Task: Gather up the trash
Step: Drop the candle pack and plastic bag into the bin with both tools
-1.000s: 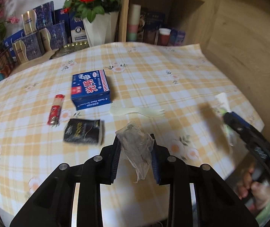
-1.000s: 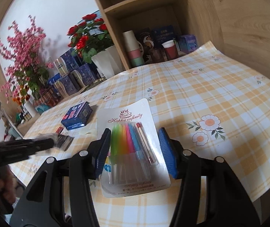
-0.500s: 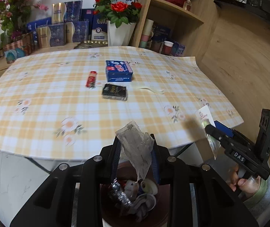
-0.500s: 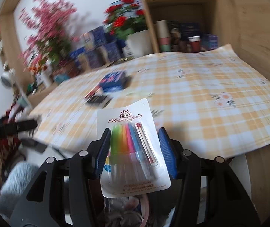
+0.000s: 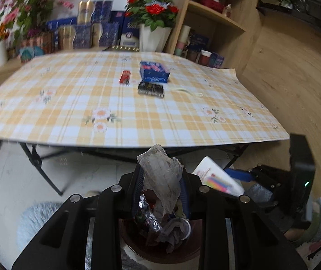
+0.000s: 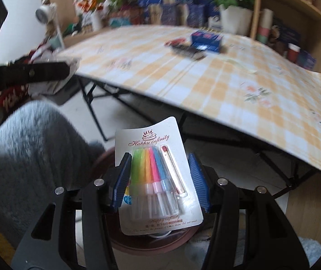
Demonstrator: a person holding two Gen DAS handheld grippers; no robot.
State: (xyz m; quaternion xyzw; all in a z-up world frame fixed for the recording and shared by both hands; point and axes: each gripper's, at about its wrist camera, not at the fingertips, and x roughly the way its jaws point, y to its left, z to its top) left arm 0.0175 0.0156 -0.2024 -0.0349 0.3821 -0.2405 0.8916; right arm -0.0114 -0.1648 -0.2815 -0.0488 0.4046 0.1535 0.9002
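My left gripper point(image 5: 160, 180) is shut on a crumpled clear plastic wrapper point(image 5: 162, 175), held above a round brown trash bin point(image 5: 160, 250) that is full of scraps. My right gripper point(image 6: 159, 175) is shut on a candle pack point(image 6: 158, 180), a white card with coloured candles, and it hangs over the same bin point(image 6: 149, 247). The left wrist view shows that candle pack point(image 5: 219, 177) just right of my fingers. On the checked table lie a blue box point(image 5: 153, 72), a black packet point(image 5: 151, 88), a red wrapper point(image 5: 125, 76) and a pale plastic fork point(image 5: 187, 91).
The folding table point(image 5: 126, 132) has black legs point(image 5: 43, 168) right behind the bin. A grey fuzzy sleeve or leg point(image 6: 32, 148) of the person is left of the bin. Flower pots, boxes and a wooden shelf point(image 5: 216, 18) line the back wall.
Both grippers pulled back off the table edge and sank over the bin, each still holding its item. The right one also rolled and swung left toward the bin.
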